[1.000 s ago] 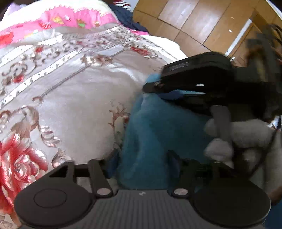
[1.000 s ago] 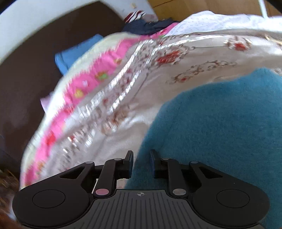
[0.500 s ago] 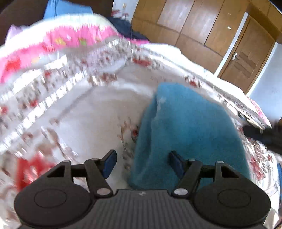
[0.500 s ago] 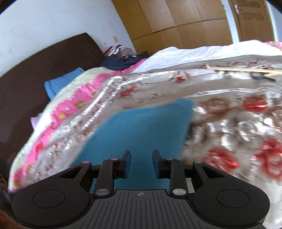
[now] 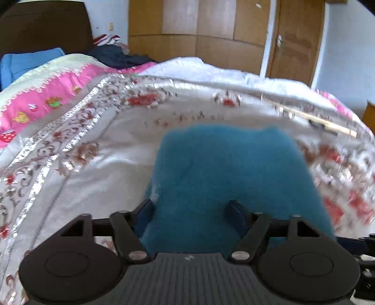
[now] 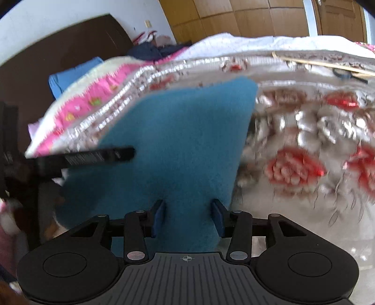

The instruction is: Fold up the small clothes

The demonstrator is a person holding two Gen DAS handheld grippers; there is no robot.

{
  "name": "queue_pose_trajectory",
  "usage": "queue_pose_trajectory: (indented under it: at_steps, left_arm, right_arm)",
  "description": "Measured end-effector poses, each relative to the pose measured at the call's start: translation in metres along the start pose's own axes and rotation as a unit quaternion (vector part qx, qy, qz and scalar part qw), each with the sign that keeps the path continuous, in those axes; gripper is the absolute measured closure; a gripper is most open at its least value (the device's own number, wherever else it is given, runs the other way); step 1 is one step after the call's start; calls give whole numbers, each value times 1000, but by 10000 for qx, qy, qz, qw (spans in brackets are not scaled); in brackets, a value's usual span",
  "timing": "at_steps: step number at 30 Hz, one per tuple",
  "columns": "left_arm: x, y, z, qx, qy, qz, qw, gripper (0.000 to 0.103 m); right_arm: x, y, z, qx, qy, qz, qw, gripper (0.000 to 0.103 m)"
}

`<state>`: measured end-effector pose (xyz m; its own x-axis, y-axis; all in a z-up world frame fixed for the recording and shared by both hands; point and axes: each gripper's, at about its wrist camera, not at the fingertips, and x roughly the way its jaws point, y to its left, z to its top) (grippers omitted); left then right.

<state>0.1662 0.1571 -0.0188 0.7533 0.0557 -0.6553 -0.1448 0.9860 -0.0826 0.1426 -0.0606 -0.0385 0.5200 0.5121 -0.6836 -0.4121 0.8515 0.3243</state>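
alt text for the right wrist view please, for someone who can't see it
A folded teal cloth lies on a floral bedspread, with the right gripper open just above its near edge, jaws having just widened and nothing pinched. The left gripper reaches in from the left. Behind are a dark headboard and wooden wardrobe doors.

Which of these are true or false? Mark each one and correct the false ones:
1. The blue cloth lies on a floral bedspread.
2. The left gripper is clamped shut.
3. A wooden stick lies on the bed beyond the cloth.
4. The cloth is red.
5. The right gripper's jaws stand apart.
1. True: the blue cloth lies on the floral bedspread.
2. False: the left gripper is open, its jaws having just widened, its pads clear of the cloth.
3. True: a wooden stick lies farther back.
4. False: it is blue.
5. True: the right gripper is open, jaws just widened.
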Motion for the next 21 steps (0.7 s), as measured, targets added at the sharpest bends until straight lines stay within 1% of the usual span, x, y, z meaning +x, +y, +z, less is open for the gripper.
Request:
queue_pose_trajectory:
  at_steps: [1,2,4,6,8,10,11,13,15,16,17,19,20,21]
  left_arm:
    - [3,4,-2,-80,39,-28,10000,4]
    - [7,11,-2,-311,129,-137,9993,0]
    - [14,26,-4,-762,294,-376,9960,0]
    - [15,32,-4,-965,314,-500,9936,0]
    - [4,26,-2,-780,200,-398,9960,0]
    - [-8,20,0,-597,78,-300,9977,3]
    - [-15,18,2,-545,-10,-267,9982,3]
    - [-26,16,5,-465,-230,-261,9983,3]
    - [-32,14,10,-473,-366,-345,9976,3]
    - [-31,13,11,-452,-360,-382,9976,3]
    - [-27,11,10,-402,-330,-365,9980,3]
    - [-16,11,5,-371,-193,-313,9986,3]
    - [-8,14,0,-421,-42,-284,9987,1]
    - [-2,19,-5,-515,21,-313,9982,0]
  right_arm:
    - [0,-4,1,102,31,75,9999,56]
    - [-3,-5,3,148,59,125,9998,56]
    - [-14,-9,8,272,32,225,9994,56]
    - [-27,-11,12,346,-132,264,9990,56]
    - [-40,-13,17,375,-395,204,9983,56]
    - [-45,-19,23,464,-542,181,9973,54]
    - [-42,-22,27,492,-533,150,9973,50]
    - [-31,-29,32,634,-455,60,9969,46]
    - [-19,-39,34,939,-380,263,9945,42]
    - [-13,-43,35,1121,-355,377,9923,35]
    - [-9,-44,35,1248,-347,479,9904,31]
    - [5,-47,36,1423,-231,749,9867,31]
    - [10,-48,37,1491,-198,844,9850,27]
    - [15,-48,39,1488,-184,850,9850,27]
